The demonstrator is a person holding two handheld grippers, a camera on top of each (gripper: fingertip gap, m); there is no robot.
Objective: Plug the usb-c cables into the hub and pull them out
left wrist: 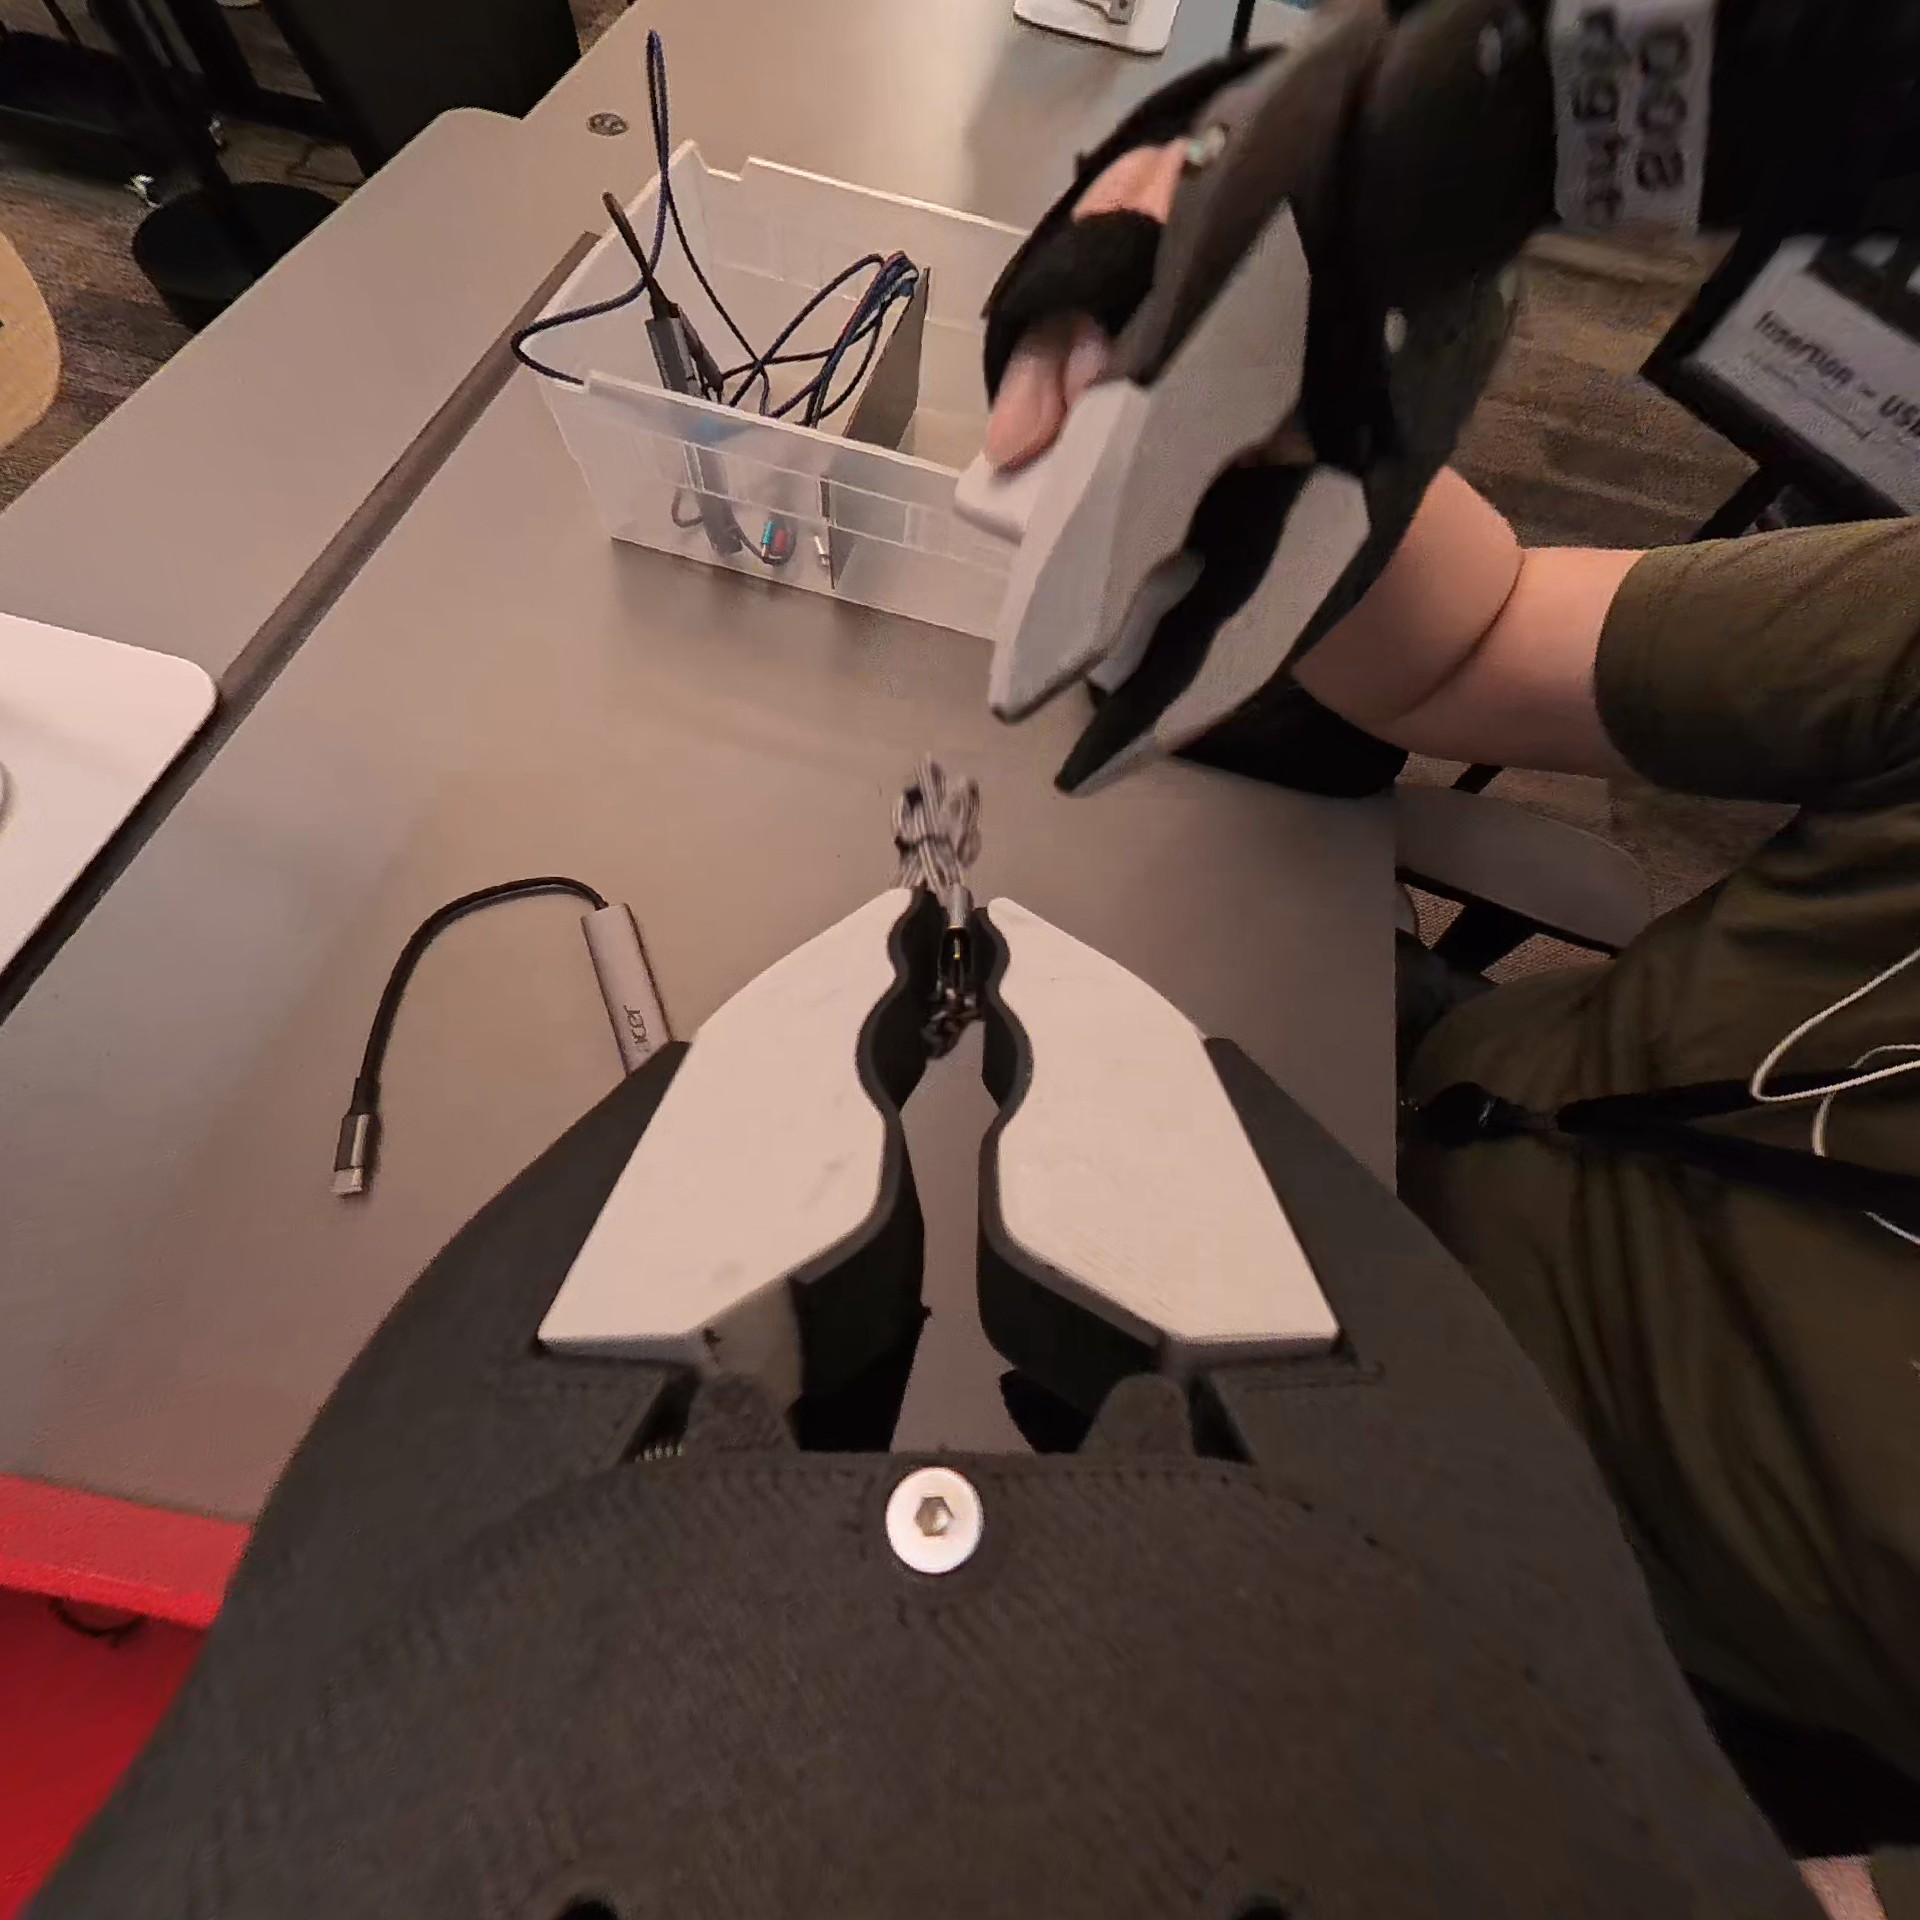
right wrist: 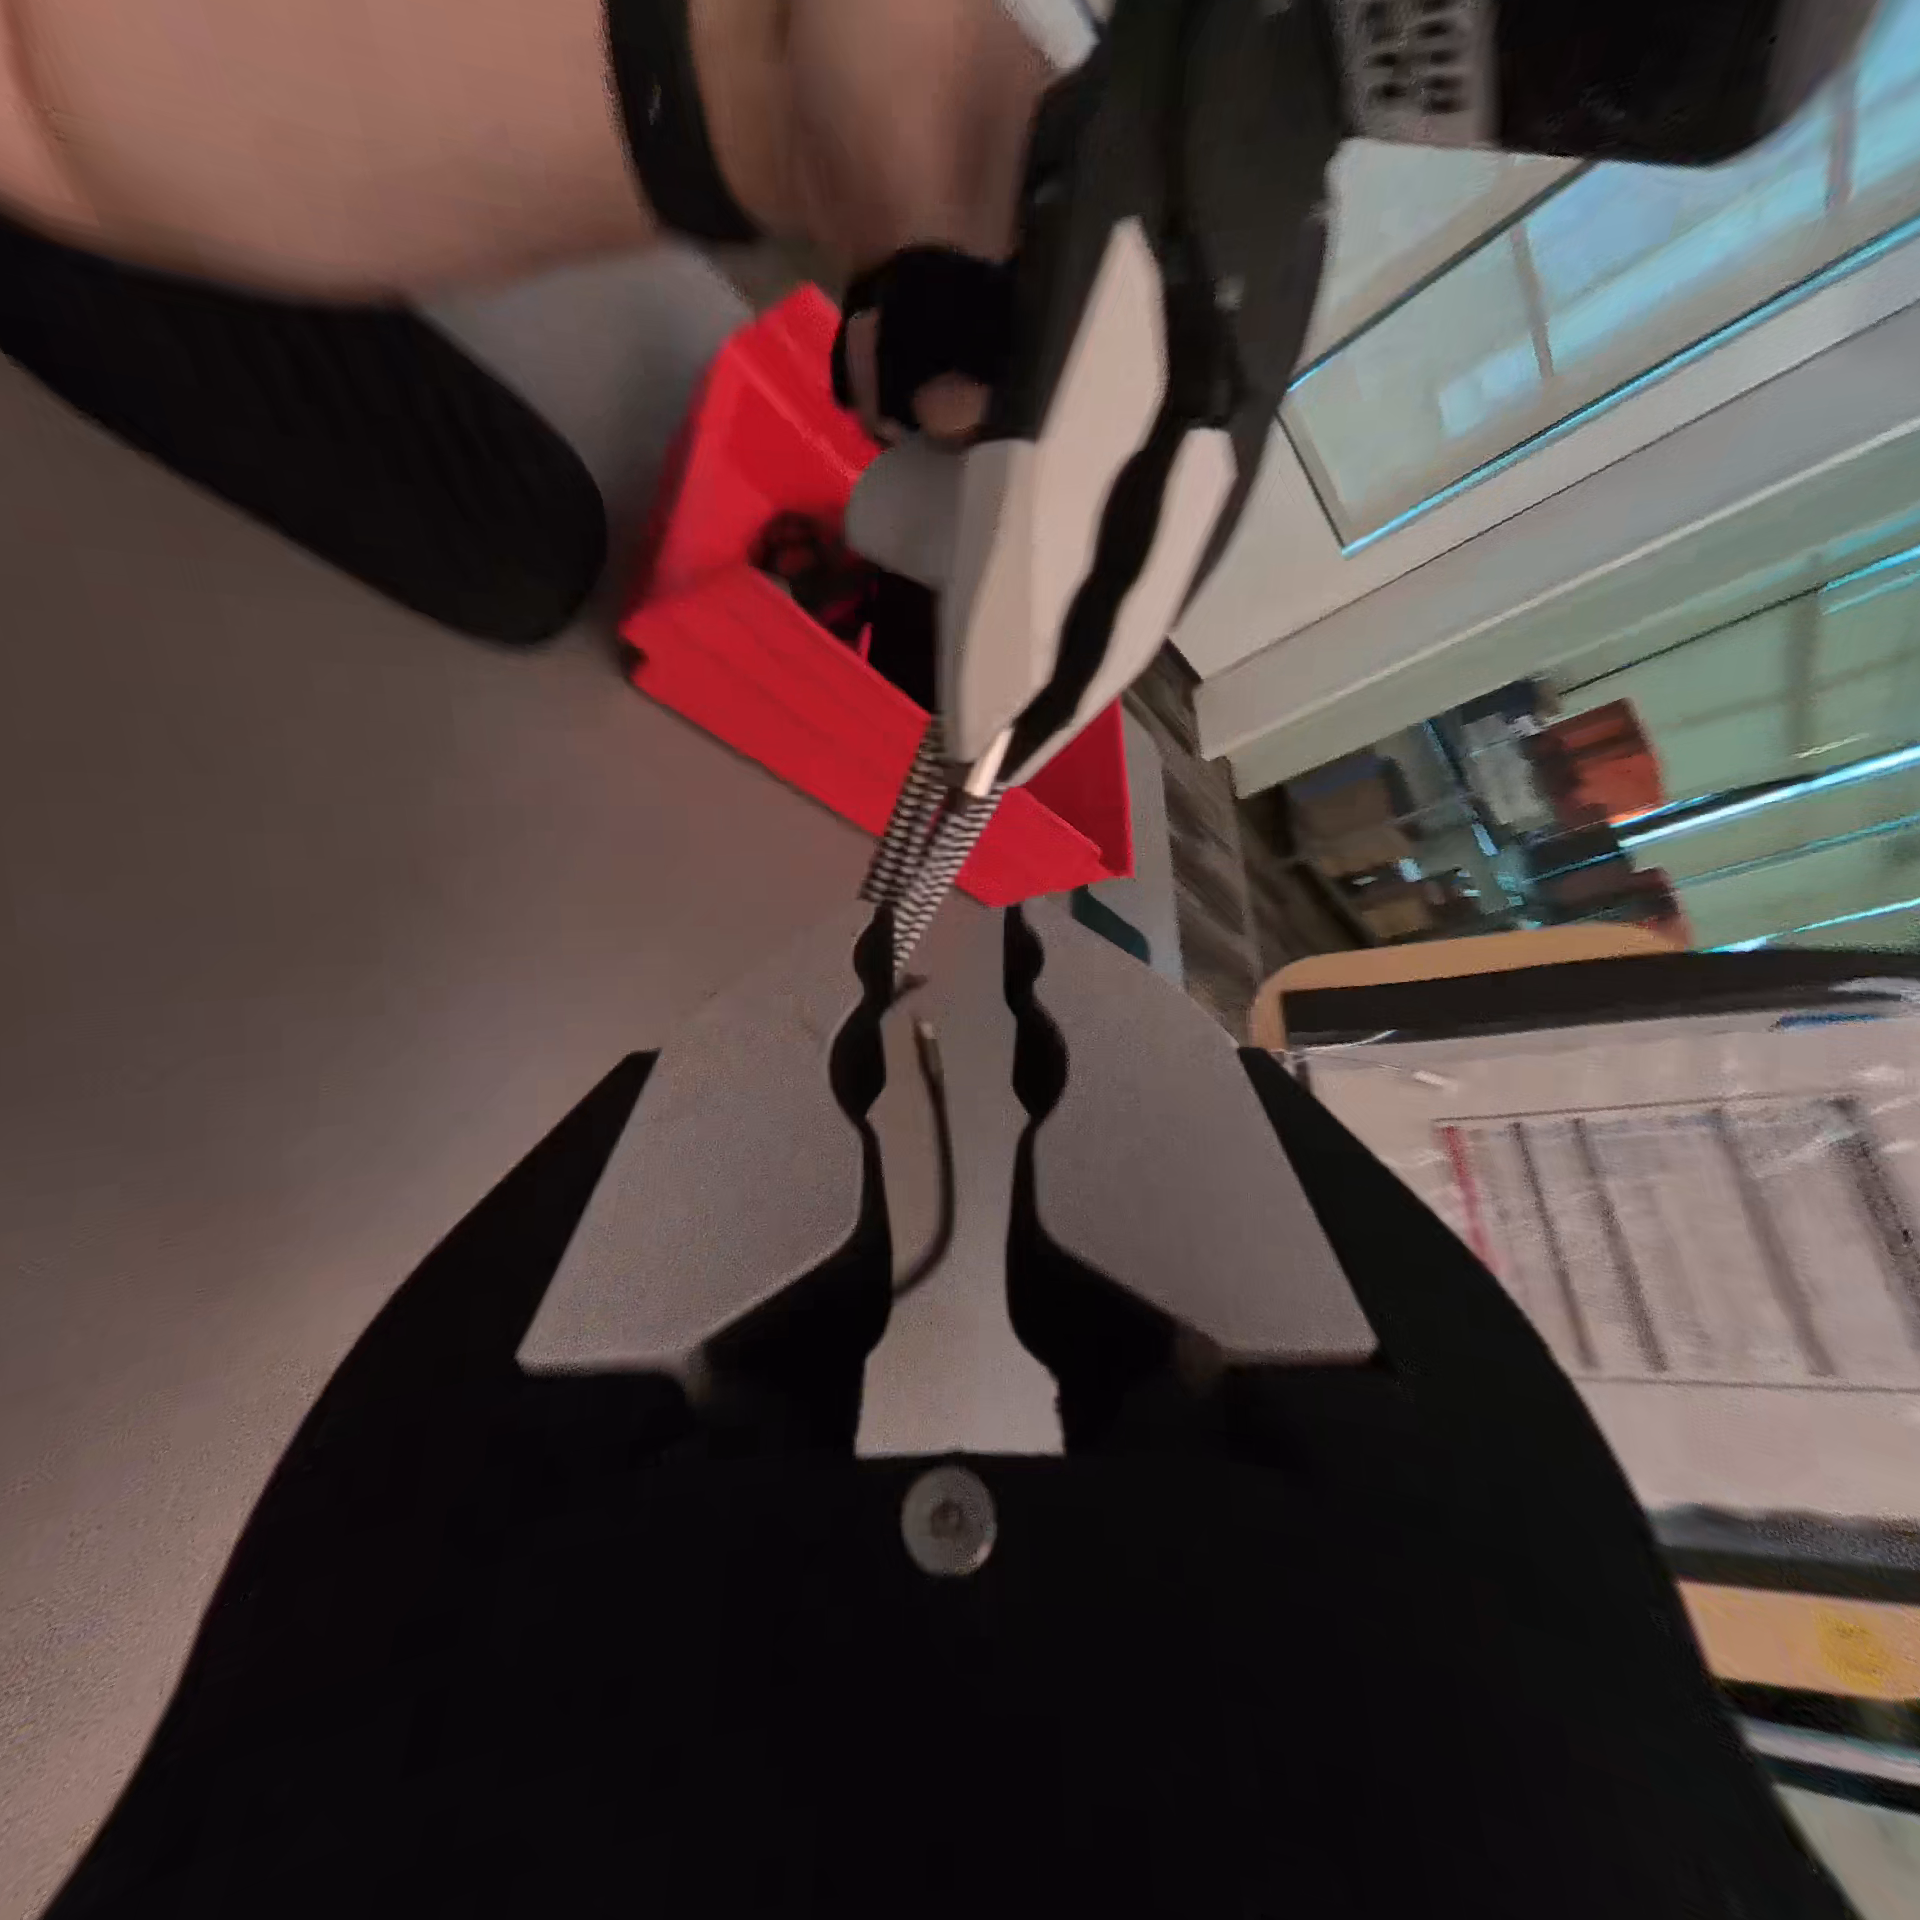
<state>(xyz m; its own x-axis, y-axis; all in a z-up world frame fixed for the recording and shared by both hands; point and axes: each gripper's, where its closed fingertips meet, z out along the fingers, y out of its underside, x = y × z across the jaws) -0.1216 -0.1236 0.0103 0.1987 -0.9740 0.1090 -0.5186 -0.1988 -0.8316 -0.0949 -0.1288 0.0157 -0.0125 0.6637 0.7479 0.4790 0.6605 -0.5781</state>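
Grey laminate tabletop [left wrist: 623,748] fills my left wrist view, matte and smooth, with a dark seam running toward eleven o'clock. At nine o'clock a white rounded slab [left wrist: 73,748] pokes in from the edge, and at seven o'clock I see a corner of the red bin [left wrist: 94,1600]. Moving right, the hub [left wrist: 623,982] lies flat at about ten o'clock from my fingertips: a slim silver metal bar with lettering on its face, its short black rubbery pigtail curling round to a metal plug. Up at twelve o'clock sits a clear plastic bin [left wrist: 790,520] with ribbed walls, holding dark braided cords. At centre my left gripper [left wrist: 951,914], grey fingers on a black printed body, is clamped on the usb-c cable [left wrist: 940,821], a black-and-white braided bundle sticking out past the tips above the table. At two o'clock the right gripper [left wrist: 1013,613] hangs in a gloved hand [left wrist: 1070,322], well above the surface; a card with print stands behind it at the far right edge. In the right wrist view, the table [right wrist: 312,935] is blurred, the red bin [right wrist: 790,665] sits at twelve o'clock, the left gripper [right wrist: 1003,764] pinches the striped cable [right wrist: 914,842], and my right gripper [right wrist: 951,935] has its fingers parted with nothing between them.
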